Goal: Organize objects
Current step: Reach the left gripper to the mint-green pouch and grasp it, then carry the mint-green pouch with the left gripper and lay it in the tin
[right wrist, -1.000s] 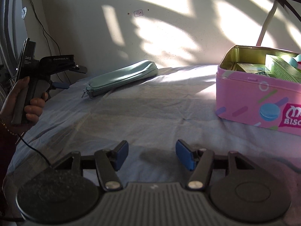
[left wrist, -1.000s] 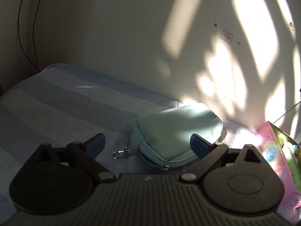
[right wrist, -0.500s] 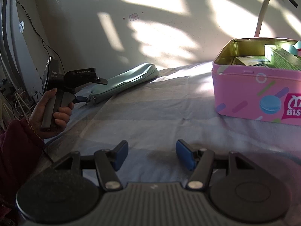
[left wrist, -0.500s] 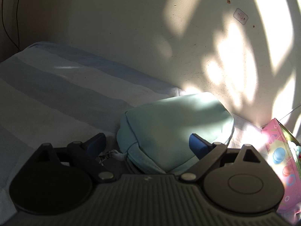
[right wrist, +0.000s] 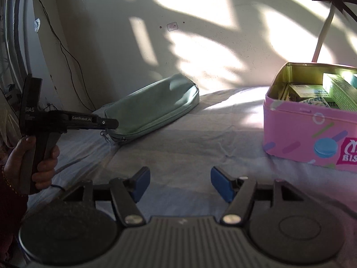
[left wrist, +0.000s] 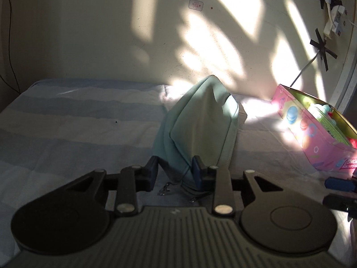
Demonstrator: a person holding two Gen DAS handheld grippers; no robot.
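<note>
A pale teal zip pouch [left wrist: 200,120] lies on the striped bedsheet against the wall. My left gripper [left wrist: 176,170] is shut on its near end by the zipper pulls, and the fabric bunches between the blue pads. From the right wrist view the same pouch [right wrist: 154,107] lies at the back left with the left gripper [right wrist: 109,122] at its end, held by a hand [right wrist: 42,160]. My right gripper [right wrist: 179,183] hovers over bare sheet, jaws opening, nothing between them. An open pink biscuit tin [right wrist: 301,134] stands at the right with boxes inside.
The pink tin [left wrist: 312,134] sits right of the pouch near the wall. The wall runs close behind the bed. Taped cables and a plug [left wrist: 332,15] hang on it at the upper right. Thin wires [right wrist: 64,51] trail down the wall at the left.
My left gripper moved in onto the pouch's near end and closed on it, squeezing the fabric; its view swung right toward the tin. The right gripper's jaws spread slightly wider.
</note>
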